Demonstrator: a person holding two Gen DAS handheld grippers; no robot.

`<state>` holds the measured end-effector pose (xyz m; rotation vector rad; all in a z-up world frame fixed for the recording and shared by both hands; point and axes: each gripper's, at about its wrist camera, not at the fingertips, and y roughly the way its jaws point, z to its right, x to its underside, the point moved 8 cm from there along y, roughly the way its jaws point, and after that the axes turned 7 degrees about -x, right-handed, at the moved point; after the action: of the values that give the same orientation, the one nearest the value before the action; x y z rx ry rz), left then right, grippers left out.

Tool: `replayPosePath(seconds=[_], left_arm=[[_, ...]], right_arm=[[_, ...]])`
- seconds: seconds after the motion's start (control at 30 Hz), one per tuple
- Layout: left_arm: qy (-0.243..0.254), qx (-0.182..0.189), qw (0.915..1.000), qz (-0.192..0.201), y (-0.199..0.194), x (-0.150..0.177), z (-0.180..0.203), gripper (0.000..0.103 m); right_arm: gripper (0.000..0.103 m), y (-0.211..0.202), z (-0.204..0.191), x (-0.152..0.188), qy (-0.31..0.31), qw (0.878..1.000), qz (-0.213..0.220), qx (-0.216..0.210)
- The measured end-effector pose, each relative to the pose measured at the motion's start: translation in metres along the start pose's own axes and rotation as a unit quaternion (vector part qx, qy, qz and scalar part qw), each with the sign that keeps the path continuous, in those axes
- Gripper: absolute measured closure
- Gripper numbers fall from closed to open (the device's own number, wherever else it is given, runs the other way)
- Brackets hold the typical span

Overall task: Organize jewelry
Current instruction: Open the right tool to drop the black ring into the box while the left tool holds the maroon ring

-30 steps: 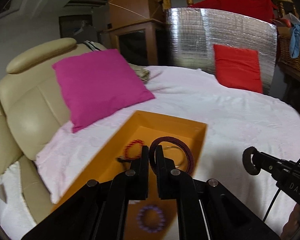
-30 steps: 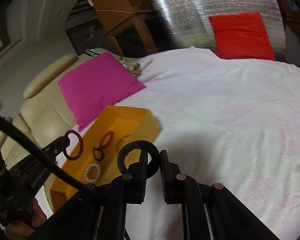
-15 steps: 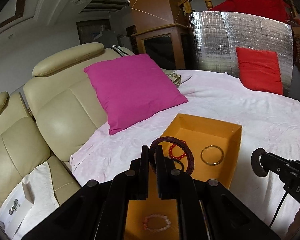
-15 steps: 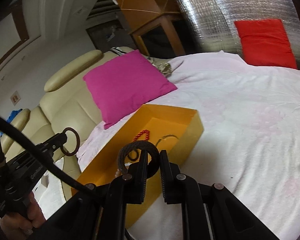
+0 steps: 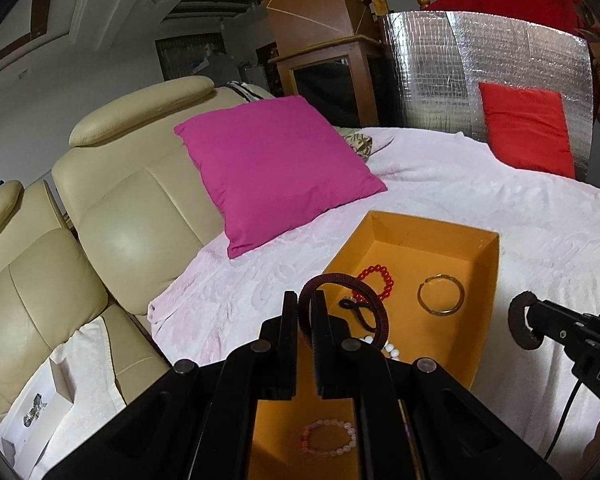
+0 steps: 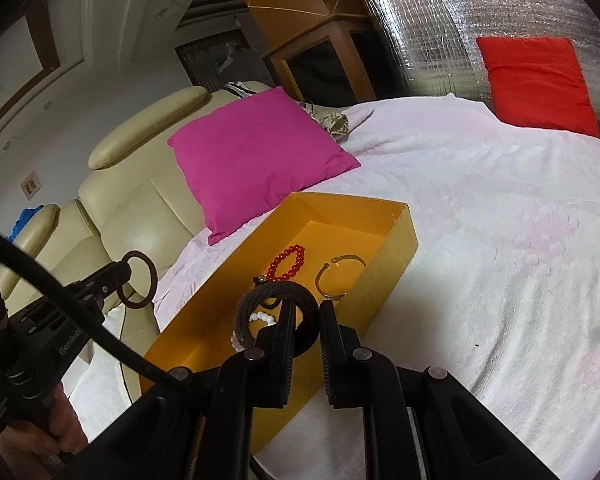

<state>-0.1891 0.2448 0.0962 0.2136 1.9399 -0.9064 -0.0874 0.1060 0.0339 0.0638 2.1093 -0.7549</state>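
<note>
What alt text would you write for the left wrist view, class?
The left claw grips a dark red corded bangle above an orange box on a white bedspread. Inside lie a red bead bracelet and a gold bangle.

My left wrist camera looks down its fingers (image 5: 290,320) from close above the box (image 5: 488,280), facing the sofa (image 5: 132,208); my right one sits just right of it (a little farther back), facing the same way; both share the box (image 6: 392,240), pillow (image 6: 252,152) and bed (image 6: 500,240)
</note>
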Motion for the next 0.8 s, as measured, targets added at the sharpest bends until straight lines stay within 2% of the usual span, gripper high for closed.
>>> replayPosePath(seconds=[0.8], left_arm=[[0.003, -0.054, 0.9974, -0.047, 0.047, 0.029, -0.034, 0.096]], right_arm=[[0.090, 0.039, -0.003, 0.006, -0.012, 1.000, -0.026, 0.003]])
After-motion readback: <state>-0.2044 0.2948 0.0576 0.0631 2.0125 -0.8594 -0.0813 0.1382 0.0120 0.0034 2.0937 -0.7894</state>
